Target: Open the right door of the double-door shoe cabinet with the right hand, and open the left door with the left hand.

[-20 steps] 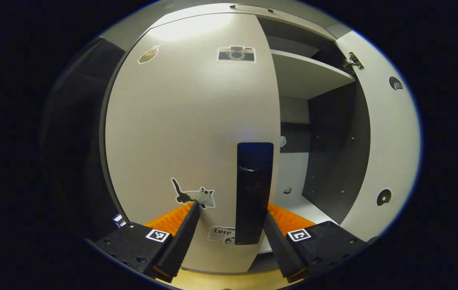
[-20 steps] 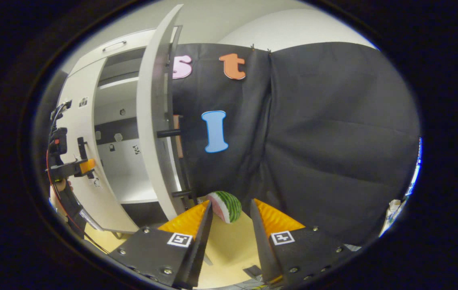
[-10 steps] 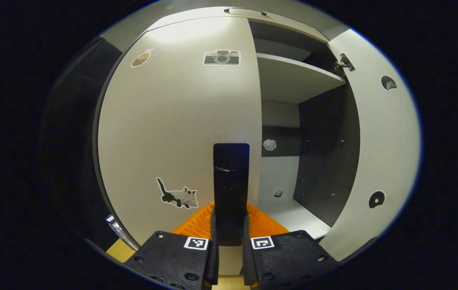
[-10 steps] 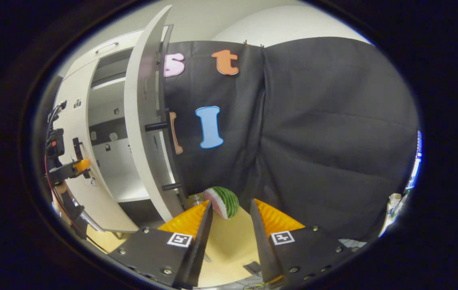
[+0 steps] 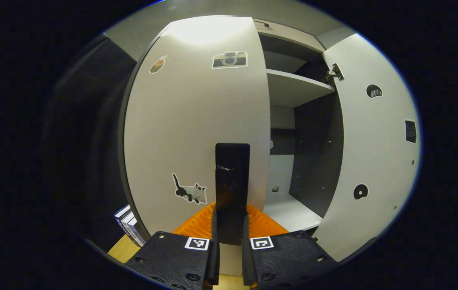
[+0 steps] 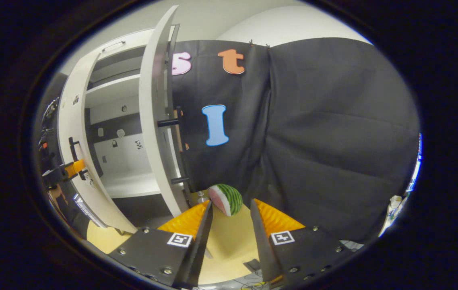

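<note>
left door (image 5: 197, 121) swings out from cabinet since a second ago, gap beside its free edge wider, shelf (image 5: 293, 86) more exposed. left hand-held gripper (image 5: 229, 245) now pinching black handle (image 5: 232, 189) dead ahead, fingers pressed on both sides. right door (image 6: 154, 121) already wide open, left of right hand-held gripper (image 6: 231, 237), which hangs spread, empty. judgement: final pull under way, task nearly done.

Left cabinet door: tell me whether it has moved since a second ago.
Yes. In the right gripper view the left door has swung outward from the cabinet's top shelf, pulled by the left gripper.
</note>
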Demonstrator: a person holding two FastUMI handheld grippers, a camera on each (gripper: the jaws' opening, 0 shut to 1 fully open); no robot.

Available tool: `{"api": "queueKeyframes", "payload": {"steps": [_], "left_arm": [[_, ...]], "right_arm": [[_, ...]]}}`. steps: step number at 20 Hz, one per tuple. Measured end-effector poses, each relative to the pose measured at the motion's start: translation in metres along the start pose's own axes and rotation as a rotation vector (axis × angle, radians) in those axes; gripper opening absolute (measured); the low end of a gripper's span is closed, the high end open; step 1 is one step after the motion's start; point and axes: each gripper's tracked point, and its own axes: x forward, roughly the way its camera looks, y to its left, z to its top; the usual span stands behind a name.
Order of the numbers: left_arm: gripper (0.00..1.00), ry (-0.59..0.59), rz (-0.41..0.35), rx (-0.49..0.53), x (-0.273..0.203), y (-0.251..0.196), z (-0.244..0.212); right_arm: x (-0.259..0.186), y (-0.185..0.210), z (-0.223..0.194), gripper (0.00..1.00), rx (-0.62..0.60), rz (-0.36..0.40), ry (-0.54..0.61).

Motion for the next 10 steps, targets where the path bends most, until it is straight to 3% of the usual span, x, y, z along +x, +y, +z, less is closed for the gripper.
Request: {"api": "queueKeyframes", "payload": {"steps": [1, 3, 10], "left_arm": [[0.23, 0.004, -0.001, -0.003, -0.001, 0.001, 0.000], [0.23, 0.013, -0.003, -0.012, -0.005, 0.004, 0.000], [0.23, 0.043, 0.000, -0.024, -0.036, 0.017, -0.003]], "right_arm": [[-0.002, 0.003, 0.000, 0.57, -0.006, 0.010, 0.004], [0.001, 0.008, -0.001, 0.53, -0.015, 0.029, 0.007], [0.011, 0.029, 0.004, 0.53, -0.034, 0.082, 0.000]]}}
